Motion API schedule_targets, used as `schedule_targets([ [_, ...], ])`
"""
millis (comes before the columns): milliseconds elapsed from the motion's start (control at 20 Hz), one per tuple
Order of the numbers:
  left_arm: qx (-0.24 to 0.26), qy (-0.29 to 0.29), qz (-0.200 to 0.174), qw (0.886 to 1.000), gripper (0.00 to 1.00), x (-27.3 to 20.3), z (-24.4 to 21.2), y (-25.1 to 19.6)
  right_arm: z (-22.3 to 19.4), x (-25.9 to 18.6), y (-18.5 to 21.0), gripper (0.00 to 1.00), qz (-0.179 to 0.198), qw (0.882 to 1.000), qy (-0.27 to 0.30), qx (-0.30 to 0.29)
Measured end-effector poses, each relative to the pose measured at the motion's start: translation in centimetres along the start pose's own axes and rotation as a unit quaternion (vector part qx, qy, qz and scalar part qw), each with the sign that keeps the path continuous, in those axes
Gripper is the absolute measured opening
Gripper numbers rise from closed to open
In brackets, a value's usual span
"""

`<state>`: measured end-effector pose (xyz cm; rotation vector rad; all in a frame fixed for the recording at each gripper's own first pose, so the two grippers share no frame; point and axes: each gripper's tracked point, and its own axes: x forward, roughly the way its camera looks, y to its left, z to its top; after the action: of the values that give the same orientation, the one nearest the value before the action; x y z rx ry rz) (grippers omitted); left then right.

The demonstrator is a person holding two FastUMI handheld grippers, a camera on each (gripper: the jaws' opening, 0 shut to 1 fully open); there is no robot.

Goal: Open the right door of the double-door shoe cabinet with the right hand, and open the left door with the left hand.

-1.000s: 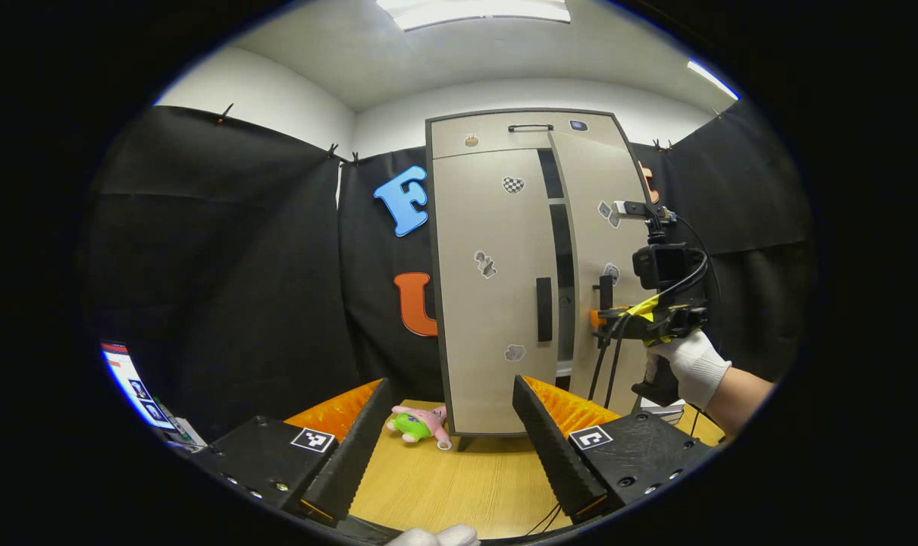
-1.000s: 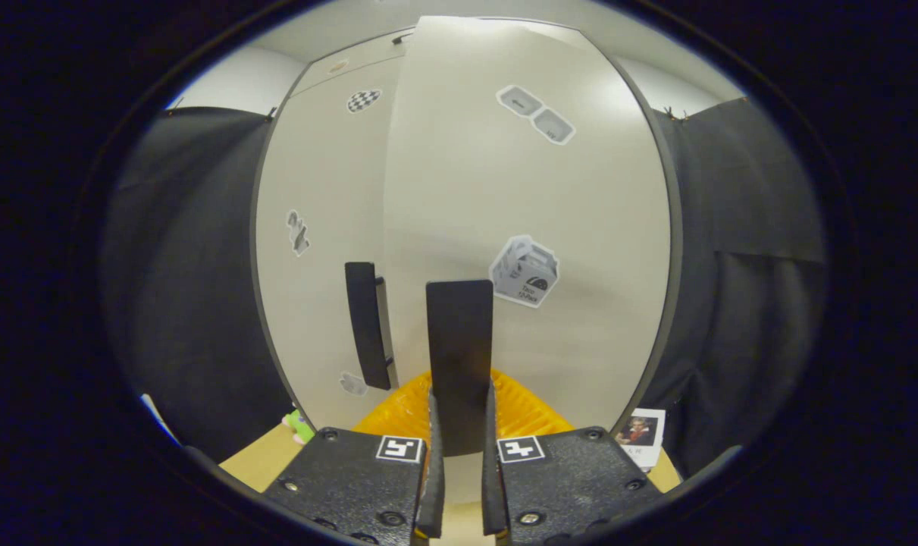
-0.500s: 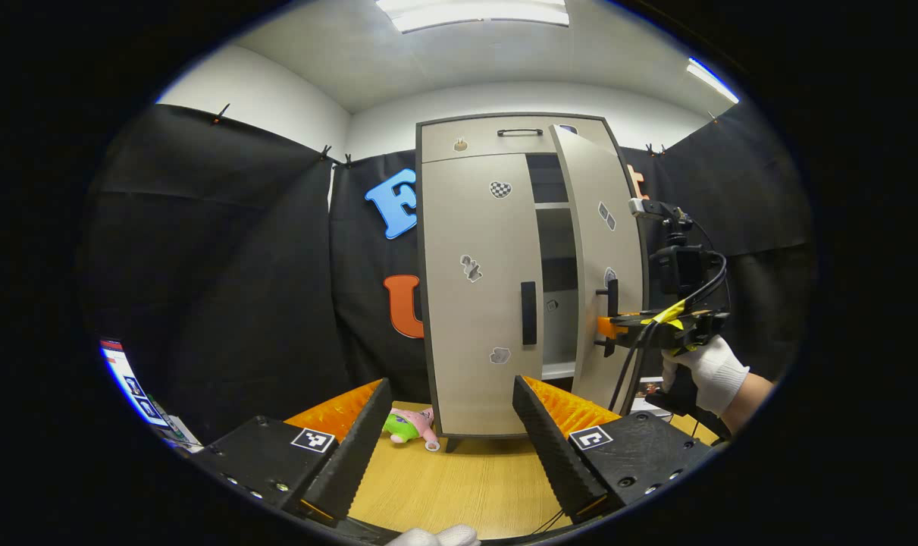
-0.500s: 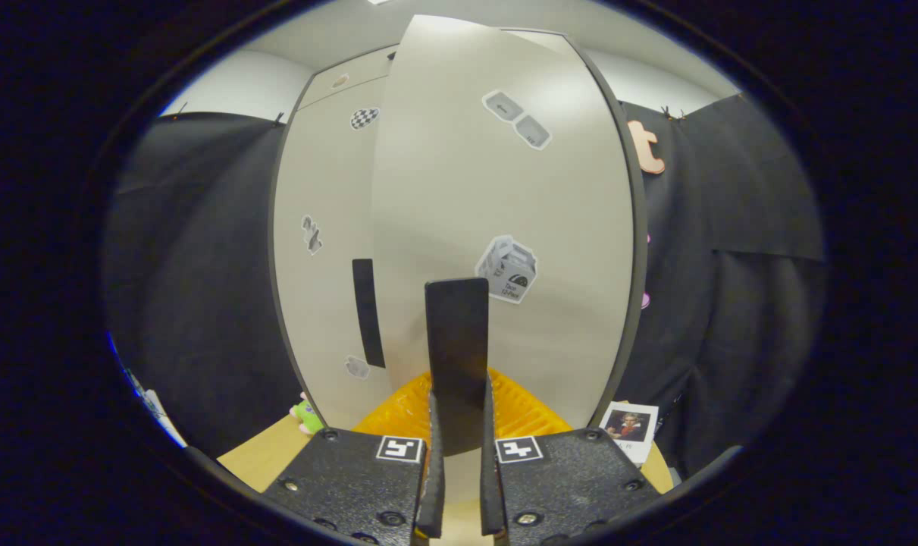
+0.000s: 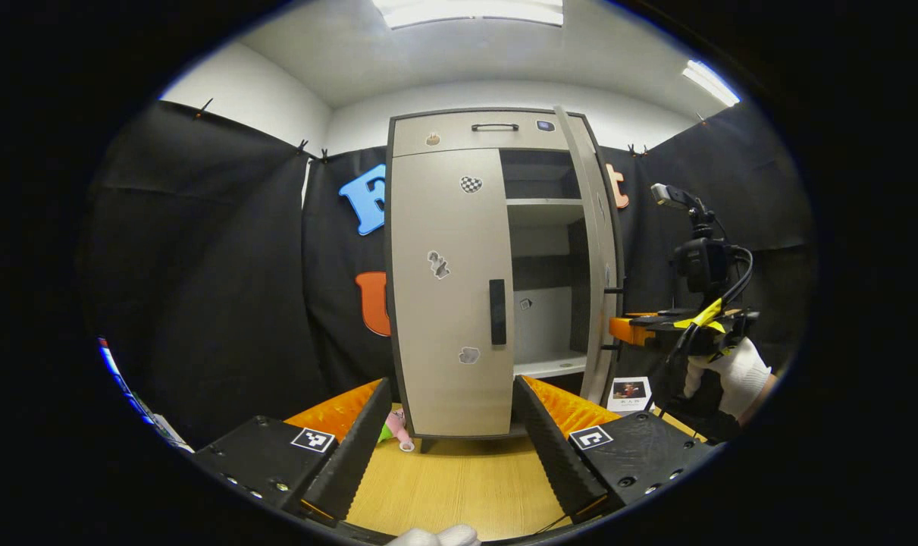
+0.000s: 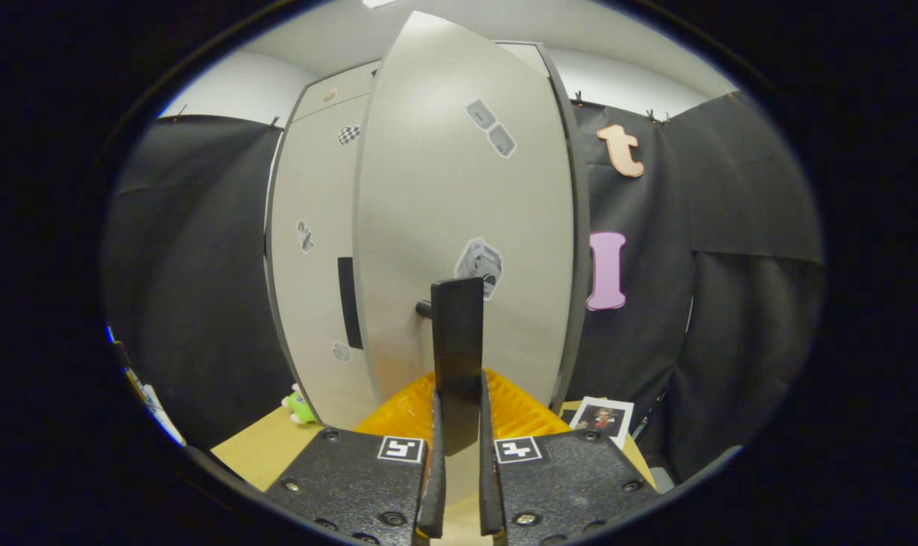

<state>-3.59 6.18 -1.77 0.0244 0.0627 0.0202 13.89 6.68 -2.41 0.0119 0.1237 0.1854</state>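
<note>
The beige shoe cabinet stands on the table. Its left door (image 5: 447, 250) is closed, with a black bar handle (image 5: 497, 312). The right door (image 5: 599, 250) stands wide open, seen edge-on, baring the shelves (image 5: 548, 365). My right gripper (image 5: 618, 331), held by a gloved hand (image 5: 735, 371), is shut on the right door's handle (image 5: 612, 318). In the right gripper view that handle (image 6: 459, 341) sits between the closed fingers of my right gripper (image 6: 457, 396), in front of the right door (image 6: 459, 189). My left gripper (image 5: 451, 383) is open, well short of the left door.
A plush toy (image 5: 395, 429) lies by the cabinet's left foot on the wooden table (image 5: 459, 485). A photo card (image 5: 628, 391) rests near the open door's foot. A top drawer with a handle (image 5: 494, 127) caps the cabinet. Black cloth walls surround everything.
The right door has swung from barely ajar to wide open, pulled outward and rightward by my right gripper. The left gripper has stayed open and shifted only slightly.
</note>
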Motion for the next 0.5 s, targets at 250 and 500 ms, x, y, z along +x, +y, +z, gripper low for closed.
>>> schedule_targets([
  [250,-0.005,0.002,-0.025,1.0,0.96,0.6,0.0,-2.5,-0.1,-1.7,-2.5,0.17,-0.007,1.0,-0.003,0.008],
  [500,-0.005,-0.002,-0.047,0.999,0.96,0.8,0.3,-4.9,-0.4,-3.0,-5.2,0.11,-0.013,1.0,-0.005,0.005],
])
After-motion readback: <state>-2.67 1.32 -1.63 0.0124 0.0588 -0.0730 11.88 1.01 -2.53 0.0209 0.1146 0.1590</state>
